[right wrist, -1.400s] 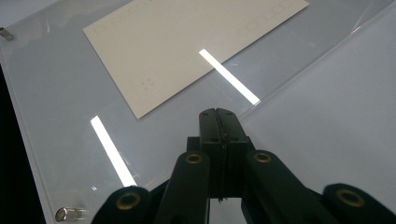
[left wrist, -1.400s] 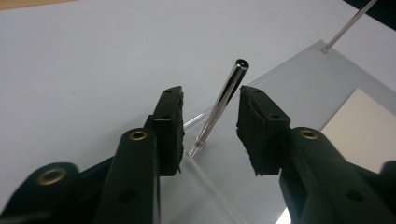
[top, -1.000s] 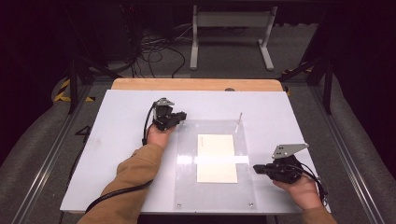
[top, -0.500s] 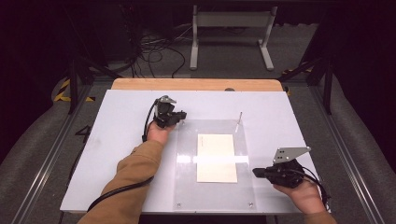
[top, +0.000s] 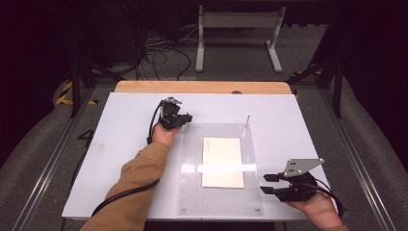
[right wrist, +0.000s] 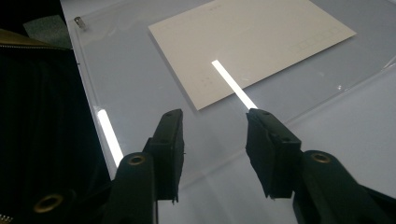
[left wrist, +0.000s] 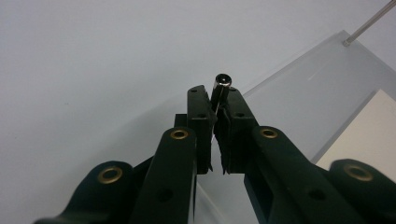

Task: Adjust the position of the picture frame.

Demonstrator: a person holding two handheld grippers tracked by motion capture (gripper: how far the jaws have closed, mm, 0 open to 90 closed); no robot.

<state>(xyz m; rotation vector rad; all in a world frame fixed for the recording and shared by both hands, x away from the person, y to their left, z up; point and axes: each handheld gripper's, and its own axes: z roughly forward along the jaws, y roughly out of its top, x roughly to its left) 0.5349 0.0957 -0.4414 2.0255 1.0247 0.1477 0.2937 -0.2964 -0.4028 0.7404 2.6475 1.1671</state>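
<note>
Drifted nearer along the clear sheet's (top: 219,197) right edge, right gripper (top: 269,184) just opening with nothing between; left gripper (top: 185,118) clamping a dark pen (left wrist: 220,88) at the far-left corner.

Slim black pen (left wrist: 220,91) with dark round tip, nearly upright, at clear acrylic sheet's (top: 192,192) far-left corner

A white table (top: 120,144) with a wooden far edge (top: 202,87) stands on grey carpet (top: 43,144); behind it are a grey metal stand (top: 238,21), black cables (top: 166,53) and darkness.
</note>
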